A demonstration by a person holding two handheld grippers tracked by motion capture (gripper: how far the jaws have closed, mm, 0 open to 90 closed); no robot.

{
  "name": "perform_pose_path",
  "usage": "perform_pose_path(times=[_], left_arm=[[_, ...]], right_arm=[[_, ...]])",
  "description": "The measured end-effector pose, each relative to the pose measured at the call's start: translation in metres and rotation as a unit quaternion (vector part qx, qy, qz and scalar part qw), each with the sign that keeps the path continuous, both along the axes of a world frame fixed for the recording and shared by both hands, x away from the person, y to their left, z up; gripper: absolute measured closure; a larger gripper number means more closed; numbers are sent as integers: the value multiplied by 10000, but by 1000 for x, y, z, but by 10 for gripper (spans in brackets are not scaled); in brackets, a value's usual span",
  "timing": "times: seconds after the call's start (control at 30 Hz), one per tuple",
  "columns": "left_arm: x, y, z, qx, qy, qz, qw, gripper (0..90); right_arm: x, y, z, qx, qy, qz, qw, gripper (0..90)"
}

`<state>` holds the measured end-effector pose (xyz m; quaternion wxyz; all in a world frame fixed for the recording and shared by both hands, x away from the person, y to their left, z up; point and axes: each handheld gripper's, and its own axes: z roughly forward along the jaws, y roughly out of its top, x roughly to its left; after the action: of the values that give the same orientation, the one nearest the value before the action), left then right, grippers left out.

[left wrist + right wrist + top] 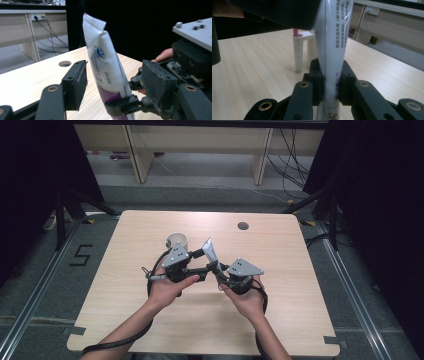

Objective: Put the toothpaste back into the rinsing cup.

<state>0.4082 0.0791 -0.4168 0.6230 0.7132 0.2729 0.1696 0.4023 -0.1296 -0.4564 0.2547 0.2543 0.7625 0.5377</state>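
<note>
Gripping the white sachet (332, 50) upright above the near worktop (200, 320), the right tool (329, 83) holds firm; the left tool (113, 82) brackets it, released, and must clamp next. Farther left waits a cup (178, 241).

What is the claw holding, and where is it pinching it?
The right claw pinches a white tube near its lower end. The left claw is open around it.

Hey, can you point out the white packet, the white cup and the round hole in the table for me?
white packet (105, 62), left gripper view, on its printed side.
white cup (177, 240), high view, on its rim.
round hole (243, 226), high view, on the hole's middle.
</note>
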Motion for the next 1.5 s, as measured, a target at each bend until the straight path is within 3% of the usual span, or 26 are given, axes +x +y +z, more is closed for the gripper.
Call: perform_pose_path(times=[0.23,0.33,0.43,0.63,1.13,1.4,1.47,1.5], left_arm=[[4,-3,0,19,27,155,9999,413],[4,-4,0,14,12,200,9998,462],[5,-4,1,79,-37,270,9996,517],[5,-6,3,18,48,345,9994,557],[2,-8,9,95,-33,471,9988,695],[0,-7,9,231,-108,375,9990,755],[1,-6,9,195,-65,375,9991,761],[2,-5,8,211,-105,373,9990,764]], right_arm=[[-3,9,3,-43,-22,-154,9999,770],[-2,11,3,-5,-111,-68,9999,769],[-3,13,3,-43,-198,-195,9996,769],[-3,14,4,-85,-239,-265,9993,767],[-3,22,10,-219,-220,-342,9989,730],[-2,25,11,-346,-220,-280,9988,665],[-1,25,12,-375,-194,-217,9989,619],[-2,24,15,-297,-180,-176,9992,544]])
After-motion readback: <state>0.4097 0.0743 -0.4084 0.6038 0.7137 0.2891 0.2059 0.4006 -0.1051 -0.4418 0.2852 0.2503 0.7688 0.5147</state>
